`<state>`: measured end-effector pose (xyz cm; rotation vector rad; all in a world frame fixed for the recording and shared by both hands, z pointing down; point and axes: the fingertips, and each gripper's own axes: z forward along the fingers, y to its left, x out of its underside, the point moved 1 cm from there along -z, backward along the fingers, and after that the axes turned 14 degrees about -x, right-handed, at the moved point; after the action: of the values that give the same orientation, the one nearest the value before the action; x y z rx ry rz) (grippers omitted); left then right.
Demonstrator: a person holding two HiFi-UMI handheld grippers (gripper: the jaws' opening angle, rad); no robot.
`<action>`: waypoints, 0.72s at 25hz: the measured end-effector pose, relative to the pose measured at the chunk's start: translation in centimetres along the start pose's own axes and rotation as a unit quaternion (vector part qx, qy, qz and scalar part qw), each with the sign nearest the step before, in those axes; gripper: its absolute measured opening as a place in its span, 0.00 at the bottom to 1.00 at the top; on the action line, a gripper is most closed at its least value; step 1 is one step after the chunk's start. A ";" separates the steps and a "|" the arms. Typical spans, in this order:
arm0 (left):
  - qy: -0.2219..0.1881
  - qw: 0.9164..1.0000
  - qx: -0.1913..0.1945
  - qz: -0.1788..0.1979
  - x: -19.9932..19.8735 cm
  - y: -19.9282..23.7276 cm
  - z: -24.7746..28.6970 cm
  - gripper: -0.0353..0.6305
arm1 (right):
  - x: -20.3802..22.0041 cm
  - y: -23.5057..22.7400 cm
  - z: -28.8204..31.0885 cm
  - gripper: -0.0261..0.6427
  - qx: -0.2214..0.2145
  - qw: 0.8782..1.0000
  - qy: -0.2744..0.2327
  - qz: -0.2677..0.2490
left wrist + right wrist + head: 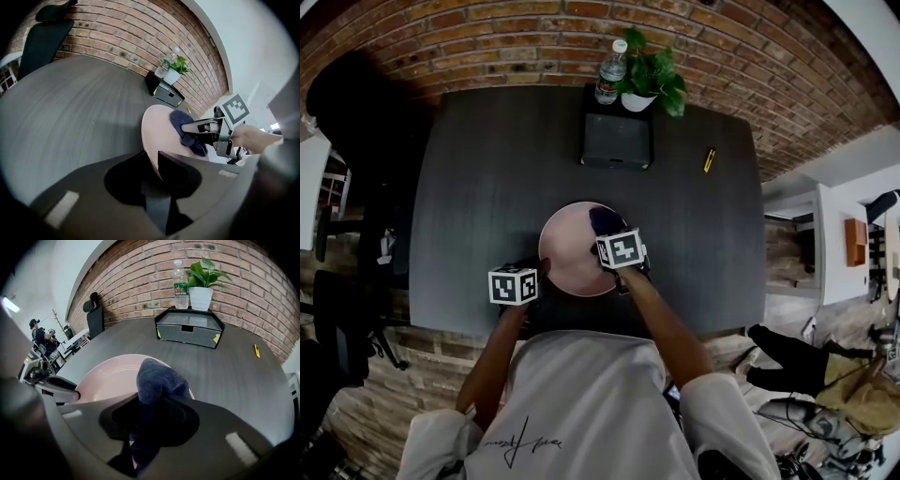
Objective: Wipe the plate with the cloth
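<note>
A pink plate [572,255] lies on the dark table [478,187] near its front edge. My left gripper [157,161] is shut on the plate's [159,124] near left rim, and the rim sits between its jaws. My right gripper [147,413] is shut on a dark blue cloth [157,378], which bulges out ahead of the jaws onto the plate [110,376]. In the head view the cloth [602,221] rests on the plate's far right part, just beyond the right gripper's marker cube [621,248]. The left gripper view shows the right gripper [199,127] pressing the cloth [180,122] down.
At the back of the table stands a grey drawer box [618,139], with a water bottle [610,70] and a potted plant [652,80] behind it. A yellow pen [709,159] lies at the right. A black chair [347,94] stands off the left side.
</note>
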<state>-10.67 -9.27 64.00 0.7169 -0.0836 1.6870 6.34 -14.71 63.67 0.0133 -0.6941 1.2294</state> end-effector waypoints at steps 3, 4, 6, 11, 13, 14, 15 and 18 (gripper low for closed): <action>0.000 1.000 0.001 0.004 0.0 -0.1 0.1 0.20 | 0.0 -0.1 0.2 0.19 0.001 1.000 0.003 -0.003; 0.000 1.000 0.002 0.004 0.0 -0.1 0.1 0.20 | -0.1 -0.1 0.2 0.19 0.000 1.000 0.005 -0.003; -0.001 1.000 0.004 0.005 0.0 -0.1 0.1 0.21 | -0.2 -0.1 0.5 0.19 -0.003 1.000 0.008 -0.006; -0.008 1.000 -0.002 0.016 -0.4 -0.3 -0.3 0.21 | -0.6 0.0 1.0 0.19 -0.005 1.000 0.013 -0.013; -0.006 1.000 -0.003 0.018 -0.2 -0.3 -0.1 0.21 | -0.8 0.0 1.1 0.19 -0.005 1.000 0.013 -0.016; -0.005 1.000 -0.002 0.016 -0.1 -0.3 0.0 0.21 | -0.9 0.0 1.3 0.19 -0.006 1.000 0.013 -0.017; -0.005 1.000 -0.002 0.016 0.0 -0.2 0.1 0.21 | -1.1 0.1 1.4 0.19 -0.006 1.000 0.013 -0.019; -0.004 1.000 -0.004 0.018 0.0 -0.3 0.1 0.21 | -1.3 0.3 1.6 0.19 -0.008 1.000 0.012 -0.024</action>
<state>-10.40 -9.22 64.02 0.7189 -0.1097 1.7170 5.16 -16.32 64.16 0.0019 -0.6787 1.1768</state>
